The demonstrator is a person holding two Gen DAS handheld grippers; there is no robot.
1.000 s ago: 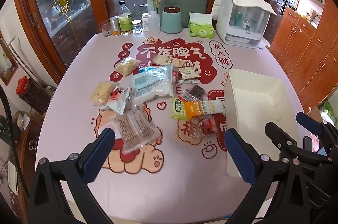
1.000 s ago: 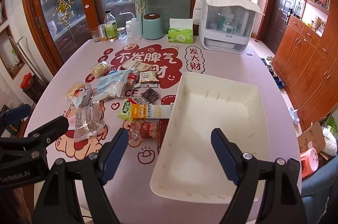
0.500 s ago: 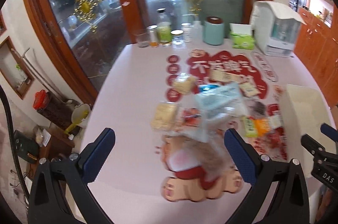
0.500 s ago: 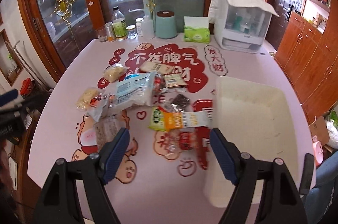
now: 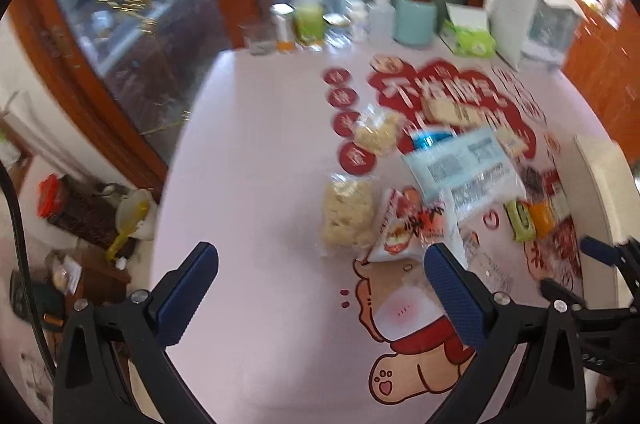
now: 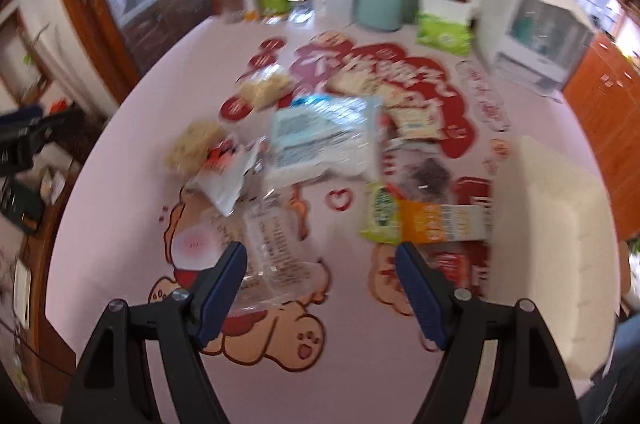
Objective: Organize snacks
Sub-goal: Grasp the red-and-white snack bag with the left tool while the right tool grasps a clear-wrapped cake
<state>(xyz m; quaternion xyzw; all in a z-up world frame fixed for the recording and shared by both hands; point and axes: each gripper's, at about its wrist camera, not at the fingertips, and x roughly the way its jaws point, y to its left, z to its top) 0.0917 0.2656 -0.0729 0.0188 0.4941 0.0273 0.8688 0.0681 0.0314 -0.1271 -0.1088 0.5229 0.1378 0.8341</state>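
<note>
Both jaws wide open, nothing held. Right gripper [image 6: 320, 284] hovers over a clear packet [image 6: 276, 248] at lower centre; snacks [image 6: 324, 140] piled mid-frame, white bin [image 6: 560, 244] at right. Left gripper [image 5: 320, 288] over bare tablecloth [image 5: 256, 152].

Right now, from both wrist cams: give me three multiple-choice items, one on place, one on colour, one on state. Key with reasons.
1. Where is the white bin relative to the snack pile?
A. To the pile's right in the right wrist view
B. To the pile's left
C. Under the pile

2. What colour is the canister at the far edge of the table?
A. Red
B. Light teal
C. Black

3. What state is the right gripper in?
A. Shut on a packet
B. Open, nothing pressed between its pads
C. Shut and empty

Key:
1 A: the bin sits by the table's right edge, and the packets lie left of it.
2 B: the canister beside the green tissue box is light teal with a dark lid.
3 B: its blue pads stand wide apart, above the table.
</note>
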